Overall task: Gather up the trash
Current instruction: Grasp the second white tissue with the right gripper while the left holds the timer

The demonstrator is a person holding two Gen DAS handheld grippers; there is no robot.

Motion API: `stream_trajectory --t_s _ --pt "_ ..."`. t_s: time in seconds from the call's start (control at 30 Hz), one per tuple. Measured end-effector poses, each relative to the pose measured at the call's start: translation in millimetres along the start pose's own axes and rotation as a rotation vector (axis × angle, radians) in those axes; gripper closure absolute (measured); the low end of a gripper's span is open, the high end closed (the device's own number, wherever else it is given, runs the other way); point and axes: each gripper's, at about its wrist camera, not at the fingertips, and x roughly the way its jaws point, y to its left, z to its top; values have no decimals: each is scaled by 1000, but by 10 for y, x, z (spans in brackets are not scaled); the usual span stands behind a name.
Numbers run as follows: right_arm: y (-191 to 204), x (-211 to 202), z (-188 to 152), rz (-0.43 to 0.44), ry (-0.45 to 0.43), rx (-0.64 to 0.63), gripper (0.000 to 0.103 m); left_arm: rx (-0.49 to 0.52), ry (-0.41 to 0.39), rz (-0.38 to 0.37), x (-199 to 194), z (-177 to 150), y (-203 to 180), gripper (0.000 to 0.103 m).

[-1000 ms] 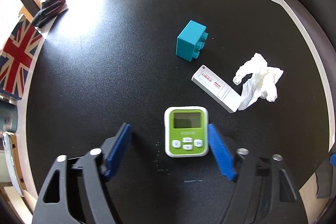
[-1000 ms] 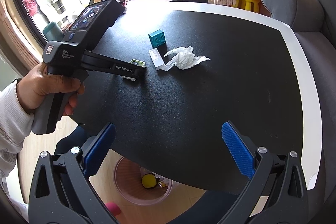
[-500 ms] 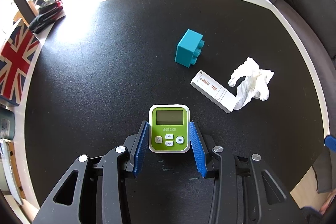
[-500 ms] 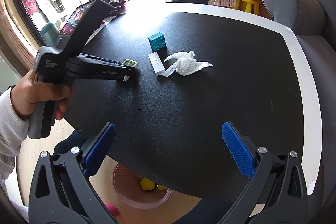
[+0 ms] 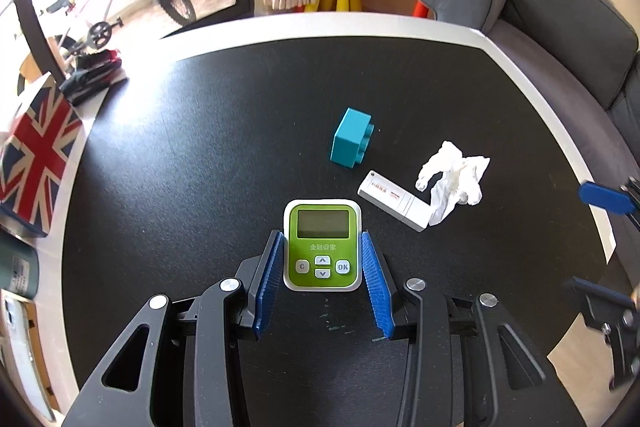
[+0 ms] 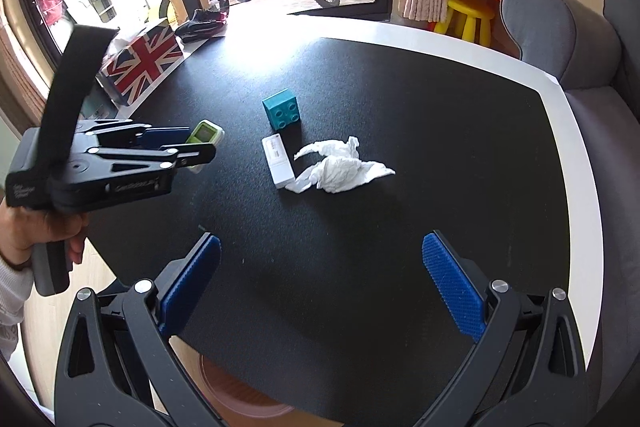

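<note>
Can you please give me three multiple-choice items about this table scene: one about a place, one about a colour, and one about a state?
1. Where does the white stick lie?
A. between the block and the tissue
B. on the flag box
C. under the green device

2. What colour is the toy block?
A. red
B. teal
C. yellow

3. How is the left gripper?
A. wide open over bare table
B. shut on the tissue
C. shut on the green device

Key: 1 A, the stick sits between the block and the crumpled tissue. 2 B, its faces are teal. 3 C, both blue pads press the sides of the green device.
</note>
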Motion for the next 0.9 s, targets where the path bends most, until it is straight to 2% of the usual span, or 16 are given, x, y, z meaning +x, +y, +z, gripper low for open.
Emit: stream_trajectory --t_s 0.27,0.63,0.7,0.73,0.8,0.9 --pt "-17 210 244 -20 9 -18 4 1 -36 -15 -77 -11 95 64" --pt "-61 519 488 -18 66 -32 5 -5 -43 -30 -101 -13 183 64" --pt "-60 579 498 -17 79 -36 16 -7 -41 -33 -86 -17 198 64" --pt "-61 612 498 -22 90 -37 26 -8 -41 -33 -82 -17 205 64" --pt "-65 661 491 -18 102 -34 34 -11 -41 -38 -71 -19 222 64" --pt "-58 731 470 -22 114 -40 55 -13 -40 -42 -54 -31 237 64"
